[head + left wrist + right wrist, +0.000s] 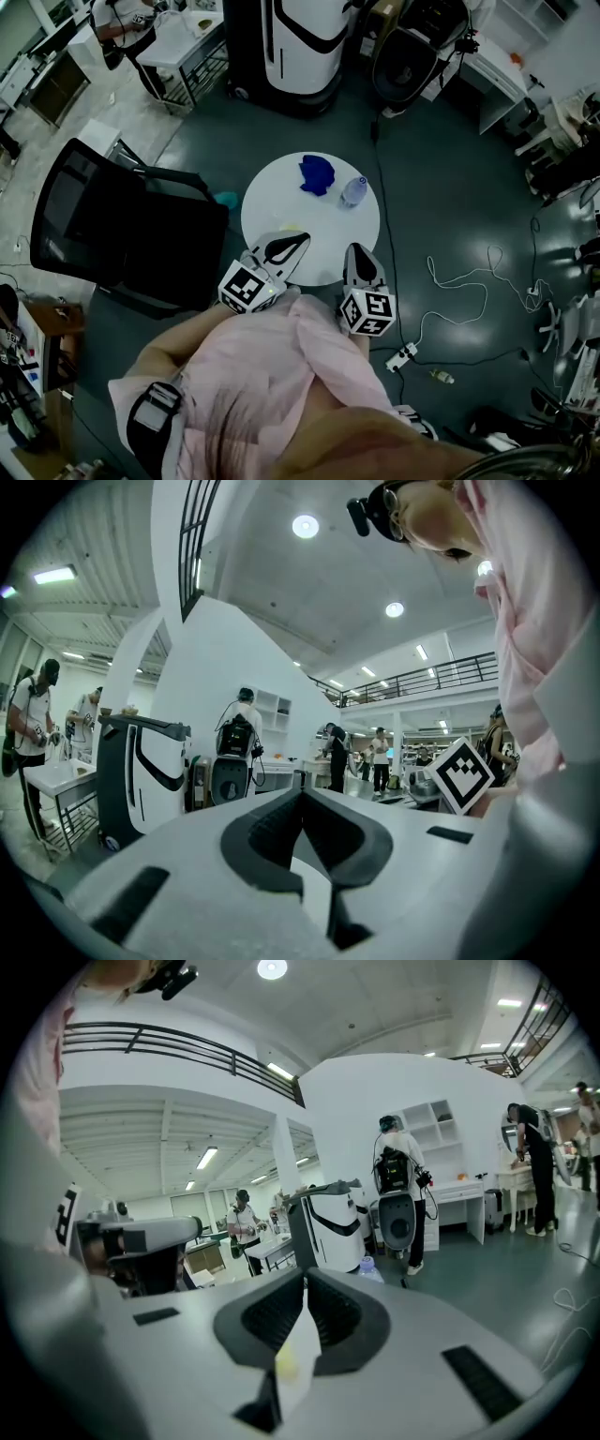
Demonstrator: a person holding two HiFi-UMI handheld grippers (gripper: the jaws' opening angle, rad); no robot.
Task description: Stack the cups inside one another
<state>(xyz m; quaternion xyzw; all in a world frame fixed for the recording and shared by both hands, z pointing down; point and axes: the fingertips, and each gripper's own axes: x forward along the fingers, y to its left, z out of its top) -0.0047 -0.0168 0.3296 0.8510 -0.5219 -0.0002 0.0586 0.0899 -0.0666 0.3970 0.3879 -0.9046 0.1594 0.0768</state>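
Observation:
A blue item (317, 174) lies at the far side of the round white table (272, 202); it is too small to tell whether it is the cups. My left gripper (303, 239) reaches over the table's near edge, its jaws closed tip to tip with nothing between them. In the left gripper view that gripper (302, 794) points level across the room. My right gripper (355, 249) is beside it at the near right edge, also shut and empty. In the right gripper view the right gripper (306, 1275) has its tips pressed together.
A clear plastic bottle (353, 191) stands right of the blue item and shows as the bottle (372, 1265) past the right jaws. A small yellowish scrap (292, 228) lies near the left gripper. A black chair (112, 220) stands left of the table; a cable and power strip (405, 355) lie on the floor at right.

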